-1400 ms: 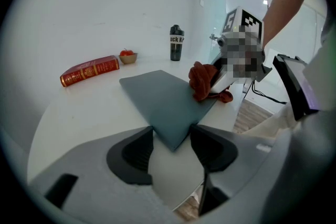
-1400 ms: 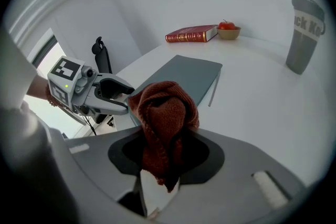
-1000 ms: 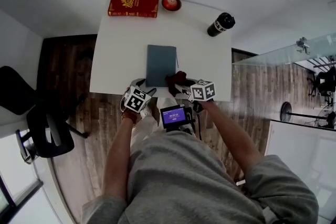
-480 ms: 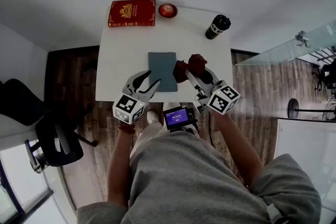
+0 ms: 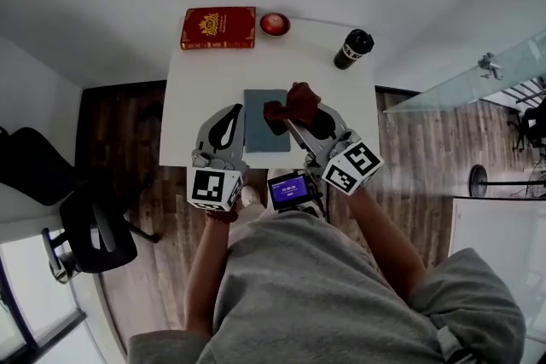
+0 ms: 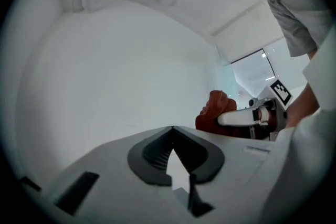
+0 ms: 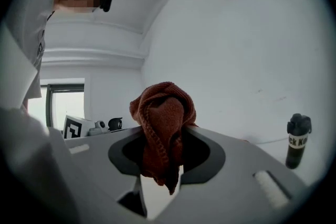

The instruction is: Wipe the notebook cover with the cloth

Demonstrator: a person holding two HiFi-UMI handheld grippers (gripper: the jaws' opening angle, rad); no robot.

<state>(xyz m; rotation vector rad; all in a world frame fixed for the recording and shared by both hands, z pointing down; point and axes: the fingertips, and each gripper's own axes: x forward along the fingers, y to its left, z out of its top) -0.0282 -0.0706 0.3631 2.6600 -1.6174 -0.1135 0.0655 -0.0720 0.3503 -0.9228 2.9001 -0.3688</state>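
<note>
A grey-blue notebook (image 5: 263, 125) lies flat in the middle of the white table (image 5: 196, 72). My right gripper (image 5: 288, 120) is shut on a bunched rust-red cloth (image 5: 293, 104), which sits at the notebook's far right corner. In the right gripper view the cloth (image 7: 164, 113) bulges up between the jaws of the right gripper (image 7: 165, 136) and hangs down behind them. My left gripper (image 5: 230, 112) hovers just left of the notebook with its jaws shut and nothing between them. In the left gripper view the left gripper (image 6: 171, 130) shows closed tips, with the cloth (image 6: 212, 110) at the right.
A red book (image 5: 217, 27), a small red bowl (image 5: 275, 23) and a black bottle (image 5: 353, 48) stand along the table's far edge. The bottle (image 7: 297, 139) also shows at right. A black office chair (image 5: 85, 226) stands left on the wooden floor, and a glass panel (image 5: 461, 85) right.
Both grippers moved from the table's near edge out over it. The left jaws went from wide open to shut. The right gripper carried the cloth up to the notebook's far right corner.
</note>
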